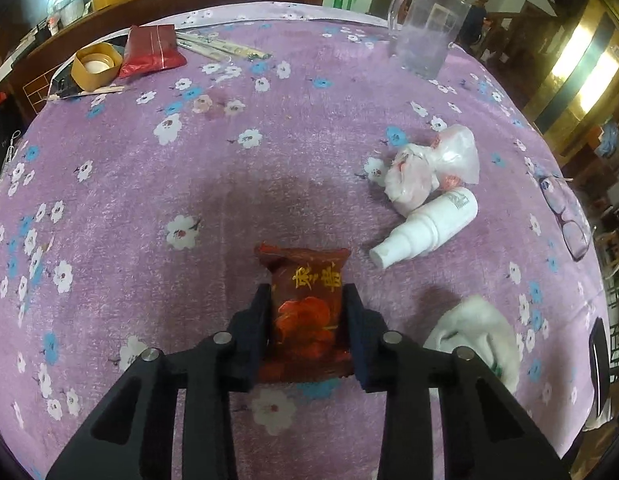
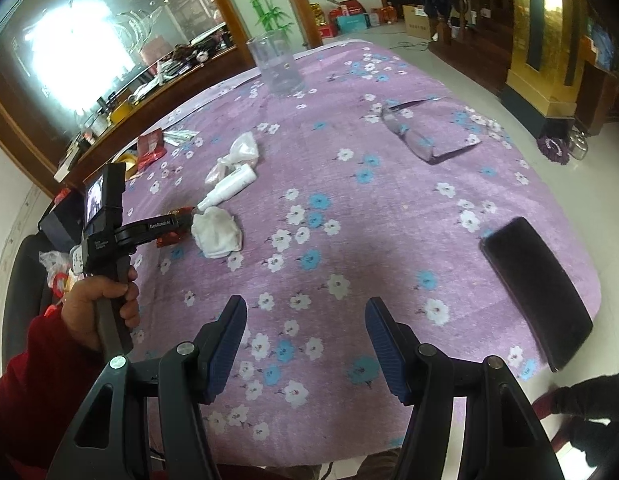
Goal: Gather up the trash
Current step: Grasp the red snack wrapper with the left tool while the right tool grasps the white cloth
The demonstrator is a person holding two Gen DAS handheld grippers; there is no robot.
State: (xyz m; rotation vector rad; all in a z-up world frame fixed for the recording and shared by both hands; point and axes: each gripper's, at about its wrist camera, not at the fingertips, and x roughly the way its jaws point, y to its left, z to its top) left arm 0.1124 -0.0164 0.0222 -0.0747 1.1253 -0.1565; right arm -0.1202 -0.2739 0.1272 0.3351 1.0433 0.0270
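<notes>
gripping a red snack packet (image 1: pixel 307 312) between the left gripper (image 1: pixel 307 294) fingers.
right gripper (image 2: pixel 305 308) spread above the tablecloth (image 2: pixel 349 184); crumpled tissue (image 1: pixel 475 336) at 3 o'clock of the packet.

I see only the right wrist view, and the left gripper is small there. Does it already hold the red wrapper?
Observer: Yes. The left gripper is shut on the red snack packet, with one finger on each long side.
Operator: Which part sticks out past the fingers?
Observer: The crimped end, with yellow characters printed just below it.
Operator: What lies beside the red pouch at the far side of the table? It is unclear for me.
Observer: Paper-wrapped chopsticks lie right of the red pouch.
</notes>
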